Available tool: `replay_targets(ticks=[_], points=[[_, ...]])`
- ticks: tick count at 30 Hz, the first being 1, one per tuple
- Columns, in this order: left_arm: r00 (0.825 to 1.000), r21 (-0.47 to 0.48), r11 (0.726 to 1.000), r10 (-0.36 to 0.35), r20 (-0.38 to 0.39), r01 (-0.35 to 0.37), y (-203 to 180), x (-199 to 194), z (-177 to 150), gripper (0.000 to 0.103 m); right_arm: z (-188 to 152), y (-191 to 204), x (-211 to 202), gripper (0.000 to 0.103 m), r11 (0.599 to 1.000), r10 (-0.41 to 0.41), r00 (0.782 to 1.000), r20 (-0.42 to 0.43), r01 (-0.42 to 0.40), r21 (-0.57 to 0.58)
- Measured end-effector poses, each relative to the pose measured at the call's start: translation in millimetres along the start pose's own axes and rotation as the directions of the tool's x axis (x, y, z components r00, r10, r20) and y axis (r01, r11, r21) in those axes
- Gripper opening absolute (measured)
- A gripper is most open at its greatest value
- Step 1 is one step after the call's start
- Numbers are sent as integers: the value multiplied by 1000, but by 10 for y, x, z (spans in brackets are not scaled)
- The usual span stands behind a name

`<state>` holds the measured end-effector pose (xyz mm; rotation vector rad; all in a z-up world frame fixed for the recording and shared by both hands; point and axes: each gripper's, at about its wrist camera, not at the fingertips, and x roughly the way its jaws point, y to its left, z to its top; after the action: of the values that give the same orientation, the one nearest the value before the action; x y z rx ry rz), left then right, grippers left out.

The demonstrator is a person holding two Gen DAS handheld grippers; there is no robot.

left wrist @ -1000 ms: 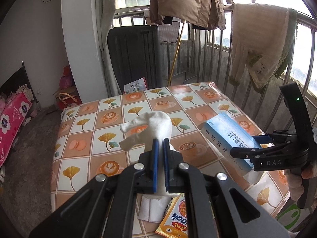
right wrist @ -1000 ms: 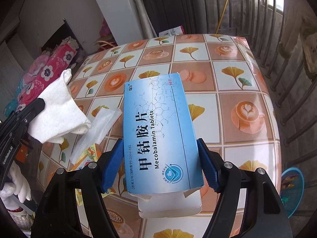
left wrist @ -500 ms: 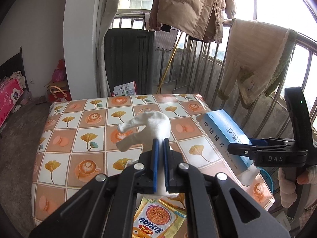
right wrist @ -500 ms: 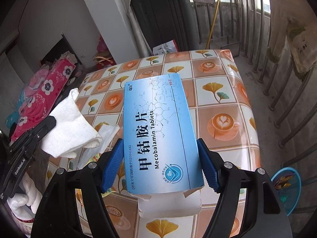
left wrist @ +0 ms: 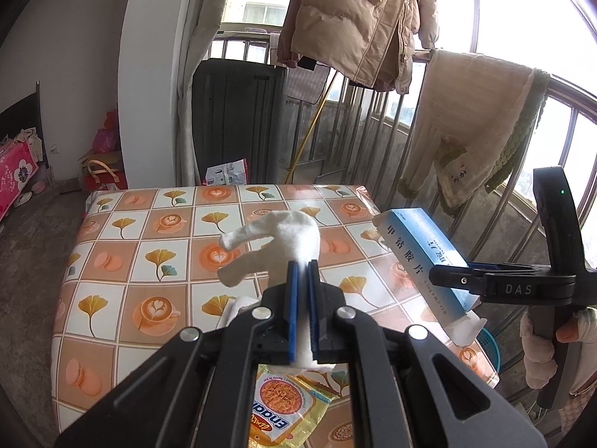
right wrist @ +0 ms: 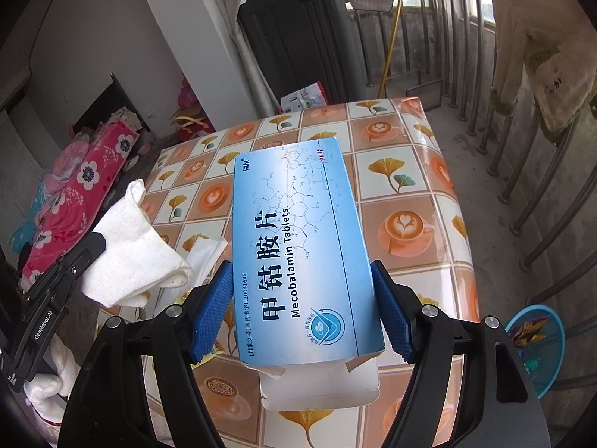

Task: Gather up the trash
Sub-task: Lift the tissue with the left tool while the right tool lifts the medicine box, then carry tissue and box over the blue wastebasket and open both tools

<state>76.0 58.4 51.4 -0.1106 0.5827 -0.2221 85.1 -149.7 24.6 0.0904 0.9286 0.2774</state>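
Both grippers higher over table (left wrist: 112, 246) than before; snack packet (left wrist: 283, 410) below. Left gripper (left wrist: 303, 272) pinches tissue (left wrist: 291, 235); right gripper (right wrist: 302, 313) clamps tablet box (right wrist: 298, 239), long axis pointing away.

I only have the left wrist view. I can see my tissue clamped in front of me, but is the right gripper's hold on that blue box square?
Observer: Yes. In the right wrist view both blue pads of the right gripper press the long sides of the blue tablet box near its lower end.
Operator: Is the box closed?
Observer: No. The white end flap nearest the gripper hangs open and torn.
Operator: Where does the trash go?
Observer: A blue basket stands on the floor beside the table, on the railing side, with some wrappers already in it.
Operator: Anything left on the table?
Observer: A flat white tissue lies behind the crumpled tissue that the left gripper holds.
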Motion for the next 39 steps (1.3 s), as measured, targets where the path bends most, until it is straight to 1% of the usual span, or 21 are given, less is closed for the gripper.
replay_targets(ticks=[11, 18, 20, 22, 24, 26, 28, 30, 32, 34, 36, 39], points=[[1000, -10, 1000, -29, 8, 29, -7, -29, 27, 5, 21, -95, -149, 68, 1000, -8, 1000, 22, 8, 20], [997, 12, 997, -79, 16, 79, -114, 33, 165, 5, 54, -296, -335, 68, 998, -33, 998, 46, 31, 46], [994, 15, 994, -108, 17, 107, -148, 63, 251, 5, 96, -372, -400, 68, 998, -28, 999, 47, 25, 54], [989, 8, 989, -151, 10, 151, -173, 95, 344, 5, 134, -448, -504, 68, 998, -35, 997, 67, 31, 60], [981, 7, 981, -196, -4, 196, -222, 140, 448, 5, 157, -553, -639, 68, 996, -48, 994, 94, 41, 76], [968, 6, 968, -249, -24, 249, -326, 210, 554, 5, 145, -685, -784, 68, 993, -68, 991, 113, 56, 105], [946, 5, 948, -319, -52, 319, -466, 302, 643, 5, 111, -846, -933, 68, 987, -99, 987, 128, 81, 141], [915, 8, 919, -392, -91, 394, -682, 429, 717, 5, 34, -1061, -1092, 68, 975, -135, 982, 133, 108, 193], [881, 21, 888, -453, -140, 460, -945, 582, 763, 5, -58, -1286, -1238, 68, 958, -177, 975, 132, 141, 248], [842, 39, 855, -501, -200, 517, -1270, 748, 774, 5, -172, -1526, -1361, 68, 937, -217, 968, 124, 170, 306], [799, 52, 820, -539, -268, 570, -1625, 930, 748, 5, -324, -1788, -1463, 69, 906, -248, 963, 105, 193, 378], [726, 44, 770, -580, -369, 637, -2138, 1206, 623, 5, -596, -2171, -1537, 69, 848, -264, 963, 60, 202, 489]])
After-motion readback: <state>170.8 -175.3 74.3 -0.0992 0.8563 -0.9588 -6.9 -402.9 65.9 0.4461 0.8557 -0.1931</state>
